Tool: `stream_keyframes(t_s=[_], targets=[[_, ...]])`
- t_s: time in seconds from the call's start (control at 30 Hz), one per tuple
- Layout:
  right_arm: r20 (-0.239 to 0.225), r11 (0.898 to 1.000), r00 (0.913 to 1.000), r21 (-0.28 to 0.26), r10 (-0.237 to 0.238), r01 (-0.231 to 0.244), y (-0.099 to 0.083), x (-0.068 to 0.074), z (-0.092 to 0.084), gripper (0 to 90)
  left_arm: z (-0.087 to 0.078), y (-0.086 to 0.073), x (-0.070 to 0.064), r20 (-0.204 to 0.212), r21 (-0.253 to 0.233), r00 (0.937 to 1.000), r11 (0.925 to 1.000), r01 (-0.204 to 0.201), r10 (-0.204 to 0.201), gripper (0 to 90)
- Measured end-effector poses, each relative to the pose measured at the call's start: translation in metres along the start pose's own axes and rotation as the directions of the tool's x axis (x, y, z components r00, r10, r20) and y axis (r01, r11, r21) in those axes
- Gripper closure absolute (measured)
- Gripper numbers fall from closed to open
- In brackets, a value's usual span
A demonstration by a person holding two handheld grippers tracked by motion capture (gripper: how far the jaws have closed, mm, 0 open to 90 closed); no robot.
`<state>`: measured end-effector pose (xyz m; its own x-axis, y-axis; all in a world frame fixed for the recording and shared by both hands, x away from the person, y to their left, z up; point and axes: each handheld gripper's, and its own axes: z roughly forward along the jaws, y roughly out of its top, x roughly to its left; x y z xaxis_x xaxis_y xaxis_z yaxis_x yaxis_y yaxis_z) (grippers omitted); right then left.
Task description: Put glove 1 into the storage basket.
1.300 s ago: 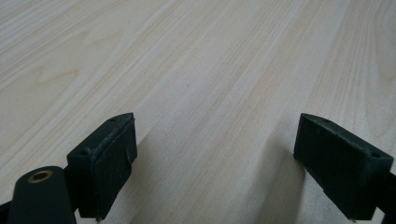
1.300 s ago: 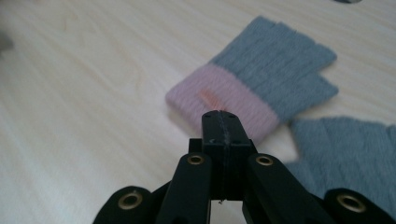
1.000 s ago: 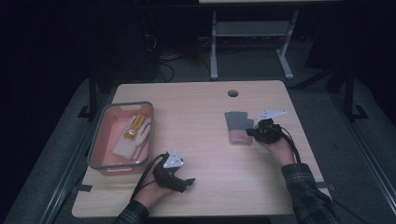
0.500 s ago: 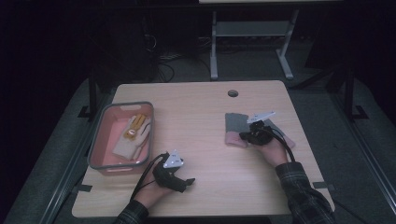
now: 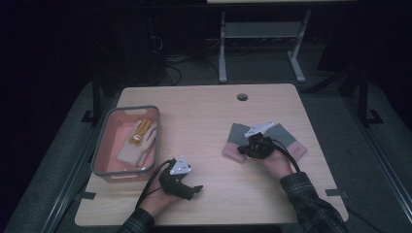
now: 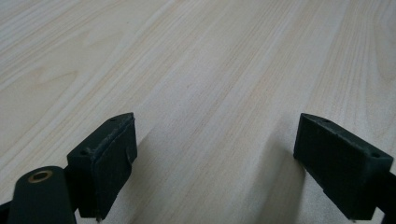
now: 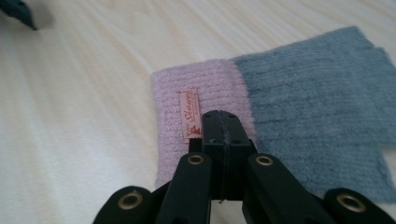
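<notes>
Dim surroundings are framing a pale wooden worktop (image 5: 204, 121) that is taking up the middle of the high view. Nearest, at the lower left of that frame, the left gripper (image 5: 187, 187) is resting low over bare wood, its jaws standing wide apart with nothing between them, which the left gripper view is confirming; it is probably idling while the other hand works. At the lower right of the frame's centre, the right gripper (image 5: 248, 148) is pointing toward the frame's left, its jaws clenched together, with its tip lying over the knitted grey-and-pink glove (image 7: 261, 102). In the right gripper view the closed tips are covering the pink cuff just beside the small sewn label (image 7: 190, 114); whether fabric is pinched between them I cannot tell. A second glove (image 5: 289, 141) of the same colours is lying right of the gripper, reaching toward the frame's right. Farther left, a pink bin (image 5: 104, 145) is holding a pale glove with yellow trim (image 5: 138, 141), likely where sorted gloves are being collected.
</notes>
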<state>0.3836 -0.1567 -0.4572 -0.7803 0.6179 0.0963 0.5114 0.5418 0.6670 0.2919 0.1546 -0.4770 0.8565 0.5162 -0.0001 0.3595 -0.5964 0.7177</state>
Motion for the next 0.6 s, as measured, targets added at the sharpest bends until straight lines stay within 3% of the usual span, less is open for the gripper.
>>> stream_keyframes(t_s=[0.23, 0.47, 0.6], targets=[[-0.025, 1.000, 0.9994, -0.014, -0.024, 0.024, 0.000, 0.009, -0.002, 89.9, 0.000, 0.000, 0.000, 0.000, 0.002, 1.0000, 1.0000, -0.002, 0.002, 12.7], [0.076, 0.999, 0.9967, -0.031, 0.028, -0.025, 0.000, -0.016, -0.004, 90.0, 0.000, 0.000, 0.000, 0.001, 0.001, 1.0000, 1.0000, -0.003, 0.003, 12.6], [0.093, 0.999, 0.9950, -0.008, 0.037, -0.036, -0.003, -0.023, 0.000, 89.9, 0.000, 0.000, 0.001, 0.000, 0.002, 1.0000, 1.0000, -0.004, 0.004, 12.6]])
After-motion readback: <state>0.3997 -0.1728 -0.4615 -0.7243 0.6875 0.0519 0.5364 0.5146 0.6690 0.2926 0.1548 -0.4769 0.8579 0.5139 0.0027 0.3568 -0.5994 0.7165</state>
